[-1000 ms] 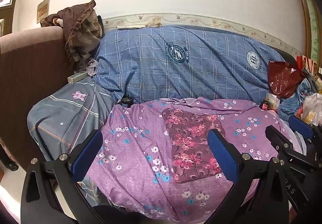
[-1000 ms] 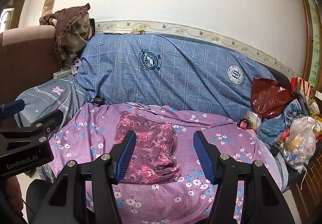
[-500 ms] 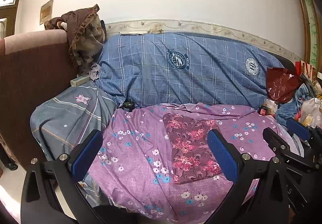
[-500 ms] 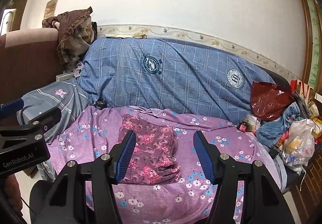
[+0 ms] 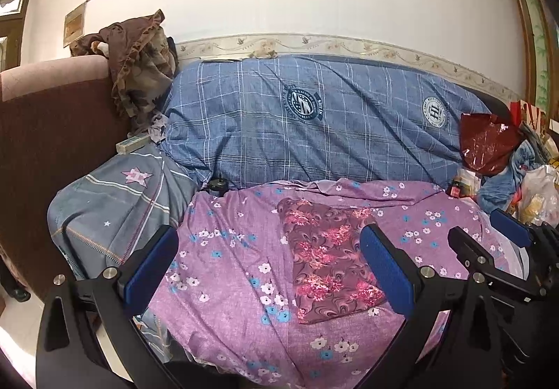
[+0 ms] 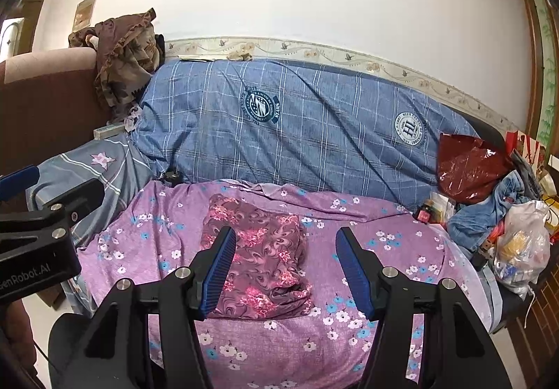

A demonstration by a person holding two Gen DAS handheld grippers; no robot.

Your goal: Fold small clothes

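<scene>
A folded maroon garment (image 5: 330, 258) lies flat on the purple flowered sheet (image 5: 227, 266) that covers the sofa seat. It is a small oblong packet, dark wine-red with a swirled pattern and clusters of pink flowers. Its long sides run from the back of the seat toward the front edge, and its edges are fairly straight, with the layers showing as a soft lip along the near end in the right wrist view (image 6: 260, 263). It sits roughly midway between the seat's left and right ends, closer to the backrest than to the front edge, with bare sheet on all sides.

The left tongs (image 5: 269, 266) are spread wide, nothing between the blue pads, which hang above the front part of the seat; the right pad overlaps the garment's right edge in that view, but contact cannot be told. The right tongs (image 6: 284, 272) are also spread, empty, framing the garment's near half from above without pinching it.

Behind the seat a blue checked cover (image 5: 314, 123) drapes the backrest. A grey star-print cloth (image 5: 115, 211) lies at the seat's left end, and a red plastic bag (image 5: 489, 144) sits at the right end.
</scene>
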